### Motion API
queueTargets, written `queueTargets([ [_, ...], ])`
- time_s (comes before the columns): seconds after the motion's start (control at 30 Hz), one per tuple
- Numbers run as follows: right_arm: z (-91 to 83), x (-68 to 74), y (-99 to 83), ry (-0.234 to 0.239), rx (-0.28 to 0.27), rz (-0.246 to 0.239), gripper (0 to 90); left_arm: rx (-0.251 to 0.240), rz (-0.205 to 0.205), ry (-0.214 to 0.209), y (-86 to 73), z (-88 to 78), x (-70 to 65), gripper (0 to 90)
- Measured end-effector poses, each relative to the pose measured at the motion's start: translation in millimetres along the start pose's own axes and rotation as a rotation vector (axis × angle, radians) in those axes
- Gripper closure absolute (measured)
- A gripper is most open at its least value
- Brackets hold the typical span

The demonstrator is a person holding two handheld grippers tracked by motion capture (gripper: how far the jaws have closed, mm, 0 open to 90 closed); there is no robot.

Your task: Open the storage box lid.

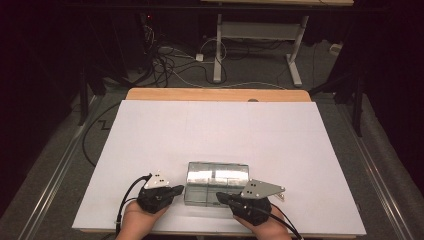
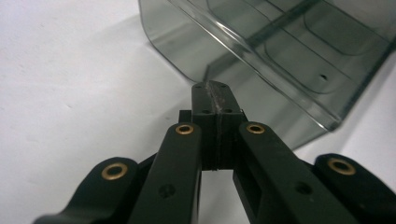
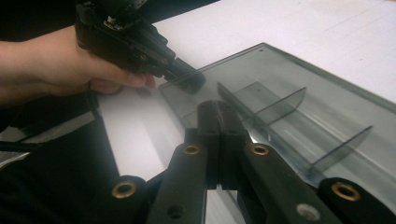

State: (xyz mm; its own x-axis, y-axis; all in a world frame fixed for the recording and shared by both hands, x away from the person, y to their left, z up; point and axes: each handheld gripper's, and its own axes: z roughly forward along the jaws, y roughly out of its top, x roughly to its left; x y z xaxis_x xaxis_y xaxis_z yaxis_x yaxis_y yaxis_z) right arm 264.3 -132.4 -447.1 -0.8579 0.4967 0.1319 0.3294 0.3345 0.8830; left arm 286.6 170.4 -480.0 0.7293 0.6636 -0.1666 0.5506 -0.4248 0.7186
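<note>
White sheeting is covering the counter [image 1: 215,130], and a clear divided box [image 1: 216,182] is lying at its 6 o'clock edge, long axis running 9 to 3. Both claws are sitting pressed closed and empty: left claw [image 1: 179,189] touching its 9 o'clock end, right claw [image 1: 223,198] at its near side.

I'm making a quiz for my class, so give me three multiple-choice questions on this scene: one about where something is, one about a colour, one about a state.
1. Where on the table is the box?
A. far edge
B. near edge, between the grippers
C. left corner

2. The box is:
A. clear grey
B. red
C. white

3. The left gripper has its jaws:
A. wide open
B. shut
C. around a cup

Answers: 1 B, it lies by the near edge with the right gripper beside it; 2 A, its dividers show through it; 3 B, the jaws meet with no gap.
</note>
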Motion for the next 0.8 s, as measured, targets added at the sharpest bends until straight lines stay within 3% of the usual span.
queueTargets([
  [0.2, 5.1, 5.6, -3.0, 0.031, 0.02, -0.004, 90.0, 0.047, 0.02, 0.005, -0.3, 4.0, -6.6, 87.3],
  [0.47, 1.6, 11.5, -9.4, 0.05, 0.045, -0.016, 90.0, 0.049, 0.017, -0.008, -2.4, 2.1, -12.2, 87.3],
  [0.57, 0.8, 12.7, -10.9, 0.054, 0.049, -0.022, 90.0, 0.056, 0.037, -0.004, -0.9, 2.9, -15.9, 87.3],
  [0.67, 0.9, 13.2, -13.1, 0.059, 0.064, -0.026, 90.0, 0.041, 0.031, -0.014, -0.2, 2.3, -13.7, 87.2],
  [0.8, 4.2, 10.8, -18.3, 0.087, 0.104, -0.013, 90.0, -0.006, 0.008, 0.007, 1.8, 0.4, -9.5, 87.3],
])
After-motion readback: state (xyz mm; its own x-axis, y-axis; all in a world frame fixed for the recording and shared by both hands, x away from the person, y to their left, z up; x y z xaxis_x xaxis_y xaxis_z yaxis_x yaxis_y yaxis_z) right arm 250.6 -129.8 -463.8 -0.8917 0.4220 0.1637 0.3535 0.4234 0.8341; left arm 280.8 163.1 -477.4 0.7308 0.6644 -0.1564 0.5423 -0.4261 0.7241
